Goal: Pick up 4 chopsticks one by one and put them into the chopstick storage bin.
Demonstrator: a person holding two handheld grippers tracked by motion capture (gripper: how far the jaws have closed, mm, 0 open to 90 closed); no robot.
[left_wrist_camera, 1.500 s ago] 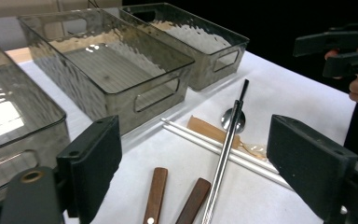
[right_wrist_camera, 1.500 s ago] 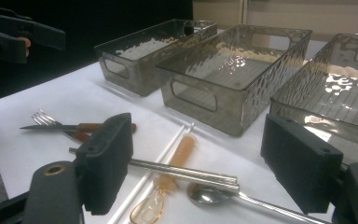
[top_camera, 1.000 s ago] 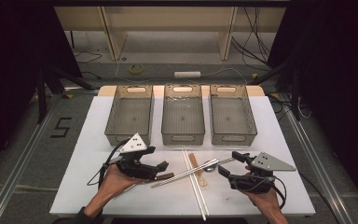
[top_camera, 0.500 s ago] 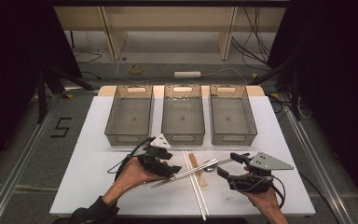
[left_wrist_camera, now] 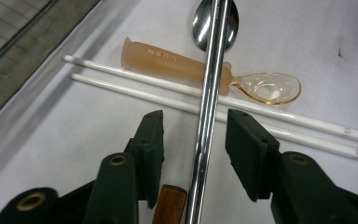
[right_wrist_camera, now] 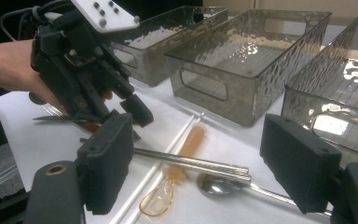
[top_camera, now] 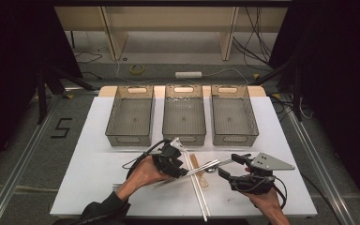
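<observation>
A: What has changed with the left gripper (top_camera: 180, 164)?

B: It has come in from the left and lowered over the pair of shiny steel chopsticks (left_wrist_camera: 208, 109), and its fingers (left_wrist_camera: 251, 156) have just been closing. They straddle the pair but are not pressing yet.

A: And where do the chopsticks lie?

B: On the white tabletop (top_camera: 98, 140), slanted across two thin white chopsticks (left_wrist_camera: 168, 88) and the translucent orange plastic spoon (left_wrist_camera: 200, 70), in front of three empty grey bins (top_camera: 183, 115).

A: The right gripper (top_camera: 236, 165)?

B: Fingers wide, holding nothing, waiting. A pickup looks imminent.
</observation>
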